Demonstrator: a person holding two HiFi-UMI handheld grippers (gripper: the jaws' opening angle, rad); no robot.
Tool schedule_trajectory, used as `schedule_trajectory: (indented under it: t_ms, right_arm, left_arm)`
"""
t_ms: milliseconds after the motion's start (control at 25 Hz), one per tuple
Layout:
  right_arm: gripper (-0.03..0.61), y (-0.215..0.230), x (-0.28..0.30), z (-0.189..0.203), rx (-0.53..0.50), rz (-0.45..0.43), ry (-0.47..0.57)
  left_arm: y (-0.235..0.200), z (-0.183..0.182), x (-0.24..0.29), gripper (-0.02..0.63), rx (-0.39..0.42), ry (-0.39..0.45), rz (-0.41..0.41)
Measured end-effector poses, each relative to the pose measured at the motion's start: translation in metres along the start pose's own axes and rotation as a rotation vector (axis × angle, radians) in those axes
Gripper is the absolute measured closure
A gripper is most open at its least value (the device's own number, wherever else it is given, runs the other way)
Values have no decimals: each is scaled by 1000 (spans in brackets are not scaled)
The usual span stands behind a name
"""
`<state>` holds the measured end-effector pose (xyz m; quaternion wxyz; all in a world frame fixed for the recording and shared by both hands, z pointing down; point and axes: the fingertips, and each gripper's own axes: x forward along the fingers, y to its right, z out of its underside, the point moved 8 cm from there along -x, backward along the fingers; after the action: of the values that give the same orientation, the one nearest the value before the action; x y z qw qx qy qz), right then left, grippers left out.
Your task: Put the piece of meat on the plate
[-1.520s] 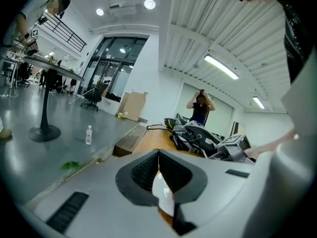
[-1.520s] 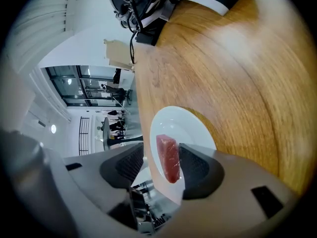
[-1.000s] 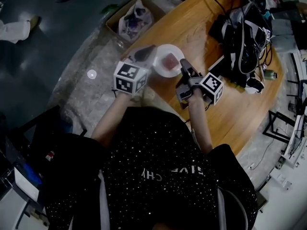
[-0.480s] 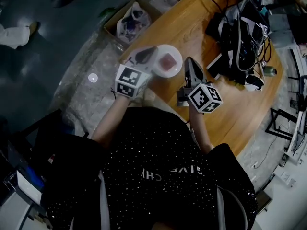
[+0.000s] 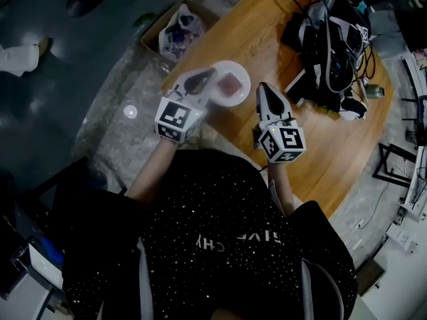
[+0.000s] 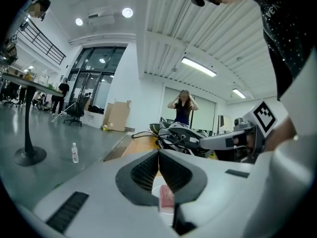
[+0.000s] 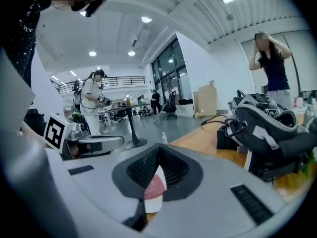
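A pinkish piece of meat [image 5: 231, 84] lies on a white plate [image 5: 241, 72] near the edge of the wooden table [image 5: 320, 152]. My left gripper [image 5: 211, 73] hovers over the plate's left rim with its jaws together and nothing in them. My right gripper [image 5: 262, 88] stands just right of the plate, shut and empty. In the left gripper view the closed tips of the left gripper [image 6: 158, 152] point over the meat [image 6: 166, 198] and the plate [image 6: 154, 188]. In the right gripper view the meat [image 7: 154, 189] and the plate [image 7: 152, 204] show below the shut right gripper [image 7: 159, 150].
Black bags and cables [image 5: 333, 39] fill the table's far right, with a green can [image 5: 373, 90] beside them. A cardboard box holding a plastic bag [image 5: 175, 29] sits on the floor past the table. A person [image 6: 182, 108] stands beyond the table.
My right gripper has drawn back from the plate's right edge, risen, rolled upright and shut its jaws. The left gripper has lifted slightly. The meat stays on the plate.
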<state>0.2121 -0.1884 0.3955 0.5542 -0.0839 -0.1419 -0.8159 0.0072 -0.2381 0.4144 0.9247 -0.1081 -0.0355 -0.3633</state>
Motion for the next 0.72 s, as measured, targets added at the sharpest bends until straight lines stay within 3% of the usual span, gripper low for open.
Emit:
schedule_trajectory:
  t_ms: [440,720]
  right_arm:
    - [569,-8,0,-1,-70,-37,-16]
    - [569,-10,1,-4,-55,-47,-3]
  left_arm:
    - [1,7,-4,603,-5,-33,-16]
    - [1,9,-5,603,-16,-35,-26]
